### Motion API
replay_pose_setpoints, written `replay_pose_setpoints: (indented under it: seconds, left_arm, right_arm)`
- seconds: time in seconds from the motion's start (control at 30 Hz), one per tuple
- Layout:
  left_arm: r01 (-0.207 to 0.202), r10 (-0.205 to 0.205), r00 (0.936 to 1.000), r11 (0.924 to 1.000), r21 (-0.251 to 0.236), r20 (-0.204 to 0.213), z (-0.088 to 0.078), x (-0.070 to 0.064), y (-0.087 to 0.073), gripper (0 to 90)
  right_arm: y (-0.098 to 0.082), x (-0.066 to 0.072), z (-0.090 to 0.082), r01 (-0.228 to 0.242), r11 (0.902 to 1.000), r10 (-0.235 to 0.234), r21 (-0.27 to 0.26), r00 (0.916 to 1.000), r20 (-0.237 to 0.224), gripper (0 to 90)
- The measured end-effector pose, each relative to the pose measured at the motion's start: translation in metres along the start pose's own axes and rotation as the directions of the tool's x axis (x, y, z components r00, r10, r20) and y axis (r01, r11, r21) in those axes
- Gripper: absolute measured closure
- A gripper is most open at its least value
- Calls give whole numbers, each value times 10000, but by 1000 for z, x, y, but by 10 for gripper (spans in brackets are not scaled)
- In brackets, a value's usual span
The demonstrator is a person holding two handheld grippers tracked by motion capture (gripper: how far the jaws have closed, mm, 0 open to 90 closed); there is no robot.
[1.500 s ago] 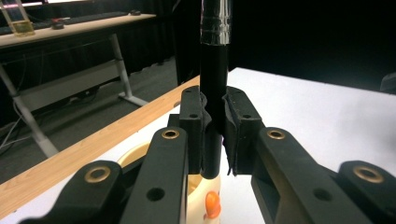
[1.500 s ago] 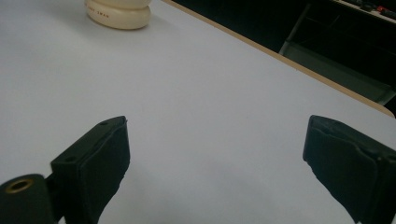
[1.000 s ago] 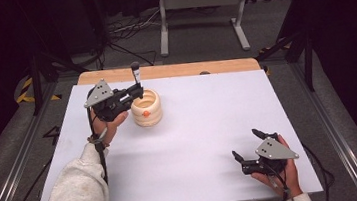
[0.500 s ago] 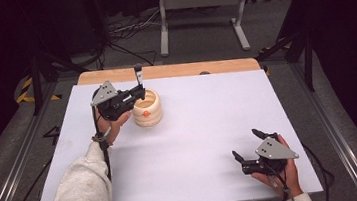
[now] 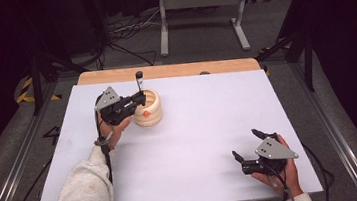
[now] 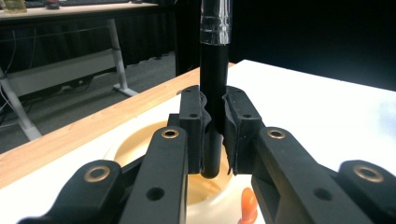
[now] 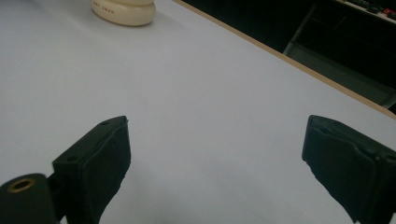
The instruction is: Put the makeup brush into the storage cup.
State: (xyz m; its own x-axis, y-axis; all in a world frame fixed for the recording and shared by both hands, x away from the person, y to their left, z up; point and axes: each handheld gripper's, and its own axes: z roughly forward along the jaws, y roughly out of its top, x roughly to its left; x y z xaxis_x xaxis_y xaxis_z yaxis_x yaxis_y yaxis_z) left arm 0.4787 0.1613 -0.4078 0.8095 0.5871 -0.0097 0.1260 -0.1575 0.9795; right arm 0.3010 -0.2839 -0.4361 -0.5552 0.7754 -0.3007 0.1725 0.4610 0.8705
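Note:
My left gripper is shut on a black marker with a clear band near its top, held upright. The marker's lower end hangs inside the mouth of a cream, ribbed holder with an orange mark on its side. In the left gripper view the pads clamp the marker just above the holder's rim. My right gripper rests open low over the table's near right part, nothing between its jaws. Its own view shows the holder far off at the top.
The white table top has a wooden strip along its far edge. Behind it stand a metal frame and cables on the floor. A grey sleeve reaches in from the near left.
My left gripper has come down and toward me a little with the marker, so its lower end now sits in the holder's mouth. The right gripper has stayed put.

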Motion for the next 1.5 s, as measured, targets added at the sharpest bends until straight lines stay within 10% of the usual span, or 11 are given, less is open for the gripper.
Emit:
replay_pose_setpoints:
  seconds: [1.5]
  left_arm:
    - [221, -205, 9989, 9990, 397, -410, 3, 1, -18, 752]
  right_arm:
    - [-1, 0, 2, -16, 9999, 18, 126, 9999, -170, 84]
